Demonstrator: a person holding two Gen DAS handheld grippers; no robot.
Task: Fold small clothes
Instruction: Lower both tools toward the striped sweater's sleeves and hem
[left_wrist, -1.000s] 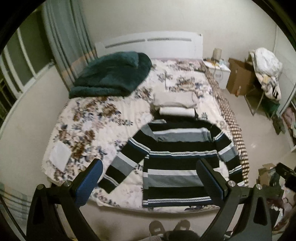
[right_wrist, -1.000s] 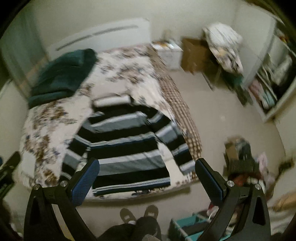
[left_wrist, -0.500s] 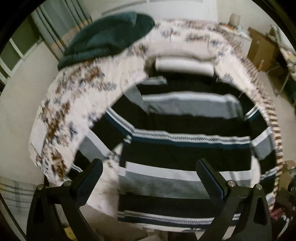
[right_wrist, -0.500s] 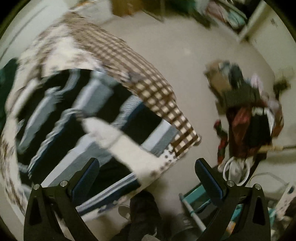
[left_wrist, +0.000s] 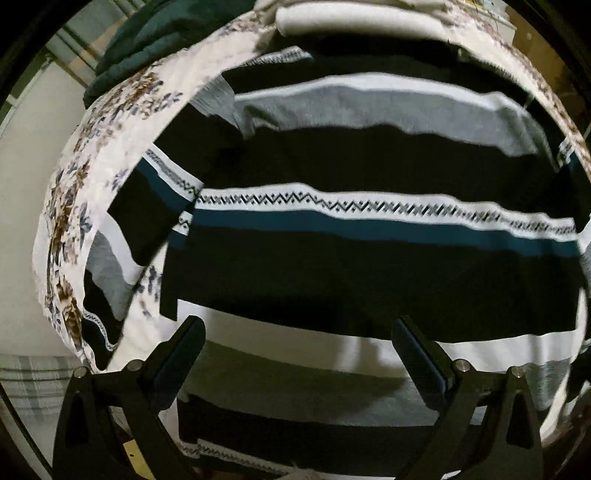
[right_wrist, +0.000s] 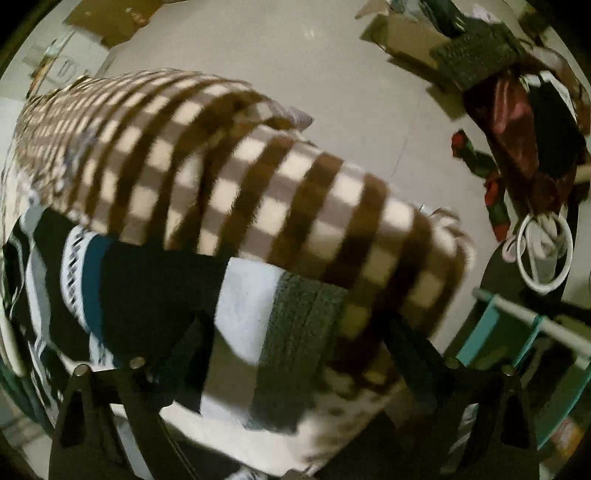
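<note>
Both claws gape wide, gripping nothing. Left gripper (left_wrist: 297, 354) hovers over the striped sweater (left_wrist: 369, 258), which I see spread flat on the floral bedspread (left_wrist: 110, 147), collar at 12 o'clock, hem at 6, long axis between. Right gripper (right_wrist: 295, 350) straddles a sleeve (right_wrist: 236, 317) running 9 to 3.

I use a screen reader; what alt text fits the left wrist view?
A black, grey and white striped sweater lies flat on a floral bedspread, filling the view. The open left tool hangs over its lower part, holding nothing. A folded cream cloth lies past the collar.
</note>
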